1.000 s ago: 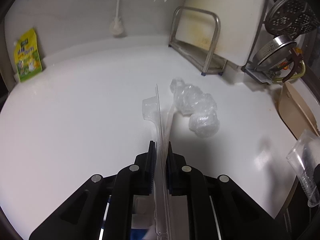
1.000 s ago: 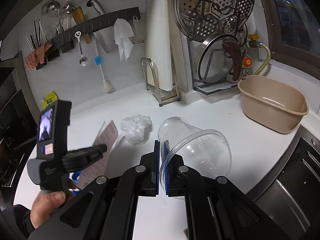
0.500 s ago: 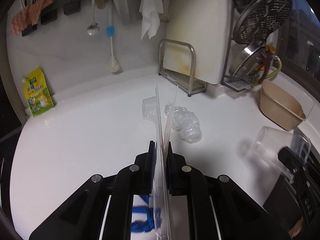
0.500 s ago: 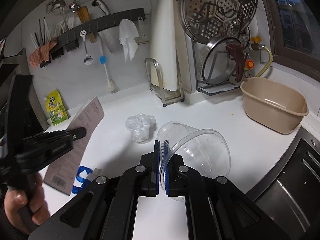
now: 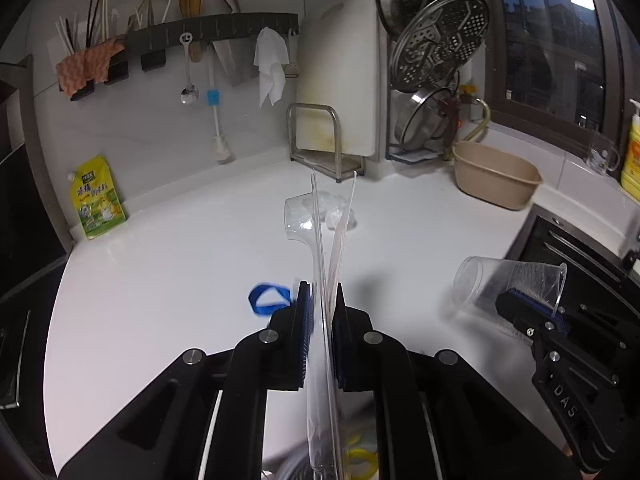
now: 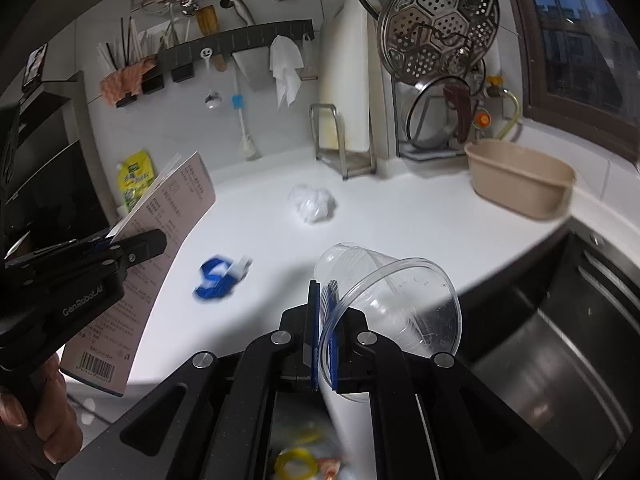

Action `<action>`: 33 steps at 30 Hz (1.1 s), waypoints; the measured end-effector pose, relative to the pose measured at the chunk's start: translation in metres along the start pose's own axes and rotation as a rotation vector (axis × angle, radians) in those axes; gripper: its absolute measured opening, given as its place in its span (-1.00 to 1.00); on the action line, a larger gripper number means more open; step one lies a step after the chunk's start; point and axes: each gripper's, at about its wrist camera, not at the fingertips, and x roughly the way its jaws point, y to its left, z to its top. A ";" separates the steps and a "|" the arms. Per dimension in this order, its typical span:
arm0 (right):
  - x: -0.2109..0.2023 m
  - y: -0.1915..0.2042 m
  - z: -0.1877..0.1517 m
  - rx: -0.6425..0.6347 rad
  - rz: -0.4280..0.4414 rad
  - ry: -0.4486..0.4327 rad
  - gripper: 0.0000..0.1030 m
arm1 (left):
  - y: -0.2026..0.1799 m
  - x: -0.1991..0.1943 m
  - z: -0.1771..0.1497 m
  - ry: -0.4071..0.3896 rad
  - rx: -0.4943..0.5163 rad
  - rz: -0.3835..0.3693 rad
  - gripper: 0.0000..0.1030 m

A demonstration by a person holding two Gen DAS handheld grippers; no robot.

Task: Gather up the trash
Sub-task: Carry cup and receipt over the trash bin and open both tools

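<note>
My left gripper is shut on a flat plastic blister package with a brown printed card; the same package shows in the right wrist view, held above the counter's front edge. My right gripper is shut on the rim of a clear plastic cup, also seen in the left wrist view. A crumpled clear plastic wrap lies mid-counter. A blue and white wrapper lies nearer, seen in the left view as a blue loop. Below the grippers, a bag with yellow scraps shows, blurred.
A beige basin stands at the right by the sink. A cutting board in a metal rack, pot lids and a steamer plate stand at the back. A yellow-green pouch leans on the wall at the left.
Both grippers have drawn back and upward from the counter with their loads. The wrap now lies farther away, and the blue wrapper has come into view on the counter.
</note>
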 end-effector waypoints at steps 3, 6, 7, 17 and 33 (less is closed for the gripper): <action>-0.015 0.010 -0.024 0.015 0.002 0.023 -0.92 | 0.000 -0.017 -0.024 0.014 -0.003 -0.018 -0.79; -0.027 0.023 -0.048 0.003 -0.010 0.051 -0.92 | 0.000 -0.030 -0.046 0.032 0.000 -0.028 -0.79; -0.031 0.028 -0.055 -0.002 -0.011 0.061 -0.92 | 0.000 -0.034 -0.053 0.039 0.001 -0.032 -0.79; -0.064 0.047 -0.106 0.027 -0.013 0.092 -0.93 | -0.001 -0.055 -0.112 0.130 -0.017 -0.088 -0.79; -0.049 0.043 -0.153 0.067 -0.009 0.204 -0.92 | -0.006 -0.036 -0.165 0.258 -0.029 -0.120 -0.78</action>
